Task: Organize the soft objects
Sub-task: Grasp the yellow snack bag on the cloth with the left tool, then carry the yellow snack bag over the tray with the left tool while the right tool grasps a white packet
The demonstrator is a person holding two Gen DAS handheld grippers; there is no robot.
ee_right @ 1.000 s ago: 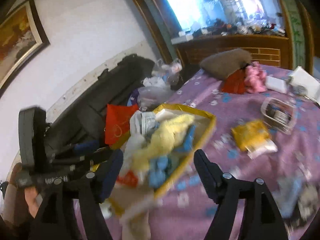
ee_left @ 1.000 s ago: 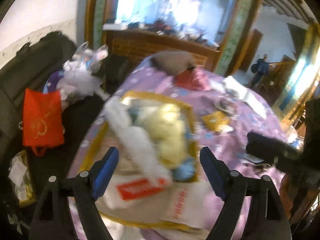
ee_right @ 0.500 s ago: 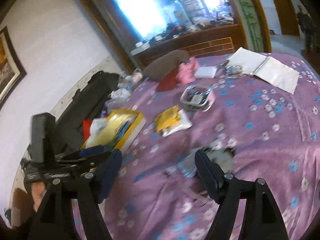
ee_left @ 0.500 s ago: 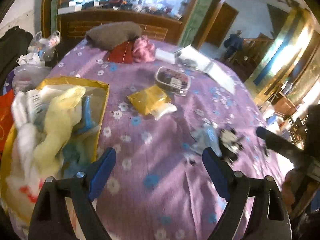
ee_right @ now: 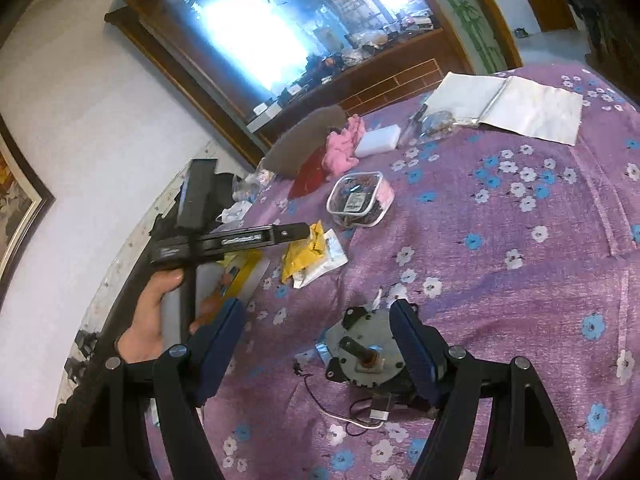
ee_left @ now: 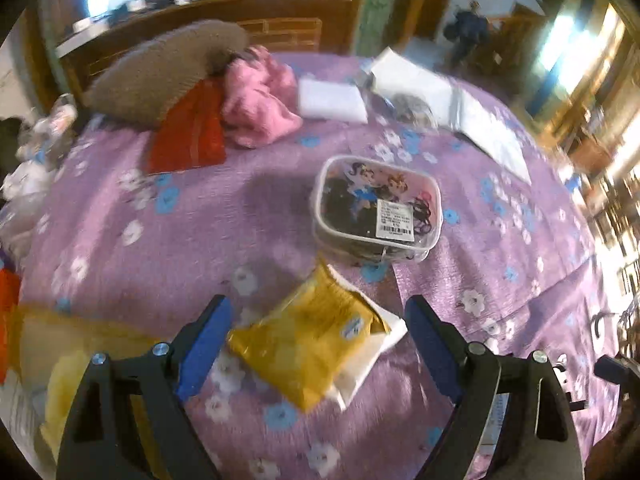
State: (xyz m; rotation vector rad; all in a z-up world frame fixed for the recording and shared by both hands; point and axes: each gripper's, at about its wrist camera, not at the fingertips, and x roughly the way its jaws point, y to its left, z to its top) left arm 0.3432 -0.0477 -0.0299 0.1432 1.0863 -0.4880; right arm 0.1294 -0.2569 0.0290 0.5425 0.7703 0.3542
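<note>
My left gripper (ee_left: 318, 330) is open, its blue fingers on either side of a yellow soft packet (ee_left: 308, 340) that lies on a white packet on the purple floral cloth. The packet also shows in the right wrist view (ee_right: 306, 250). A pink fluffy cloth (ee_left: 258, 102), a red cloth (ee_left: 188, 132) and a brown cushion (ee_left: 160, 72) lie at the far side. My right gripper (ee_right: 320, 330) is open and empty above a small metal motor (ee_right: 362, 350) with wires. The yellow box (ee_left: 36, 344) of soft things sits at the lower left.
A clear plastic box (ee_left: 378, 208) with a cartoon lid stands just beyond the yellow packet. A white sponge block (ee_left: 332, 100) and an open white binder (ee_right: 508, 106) lie at the far side. A wooden cabinet with a mirror (ee_right: 256, 44) stands behind the table.
Both grippers have swung right, away from the yellow box. The left one has come down around the yellow packet; the right one has come down over the motor.
</note>
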